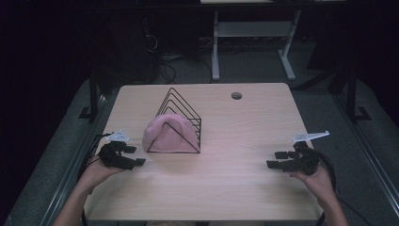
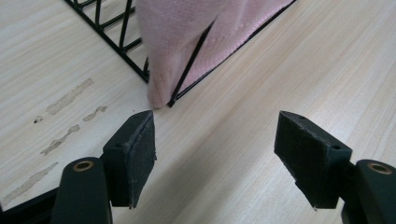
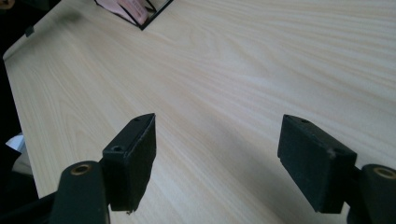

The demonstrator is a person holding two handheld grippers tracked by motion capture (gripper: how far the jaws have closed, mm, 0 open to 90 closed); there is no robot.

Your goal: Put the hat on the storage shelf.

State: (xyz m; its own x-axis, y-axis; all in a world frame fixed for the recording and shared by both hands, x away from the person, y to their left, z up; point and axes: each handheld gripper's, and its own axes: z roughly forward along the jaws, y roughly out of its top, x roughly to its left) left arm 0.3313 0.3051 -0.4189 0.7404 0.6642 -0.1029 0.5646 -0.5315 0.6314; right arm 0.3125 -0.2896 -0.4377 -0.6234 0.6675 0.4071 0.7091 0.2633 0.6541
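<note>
- Both forearms enter from the bottom edge of the high view, each hand wrapped around a black two-jaw gripper, cables trailing back toward the person.
- left gripper sits low at the table's left edge, aimed toward the rack; jaws spread wide, nothing between them. In the left gripper view its pads look like rough dark foam, blocky, bare wood in the gap.
- right gripper hovers near the table's right edge, well apart from the rack, pointing inward; jaws also wide apart and empty. Same flat rectangular black pads.
- Grey three-cornered plate tops each gripper.
- pink cloth is draped inside the black wire rack, soft knit-like texture, bulging out its left side; a corner reaches the tabletop just ahead of the left gripper's jaws.
- Rack: thin black wire, row of triangular dividers on a rectangular base, left of table centre.
- table: light wood-grain laminate, round cable hole near the far edge, pale smudges beside the rack.
</note>
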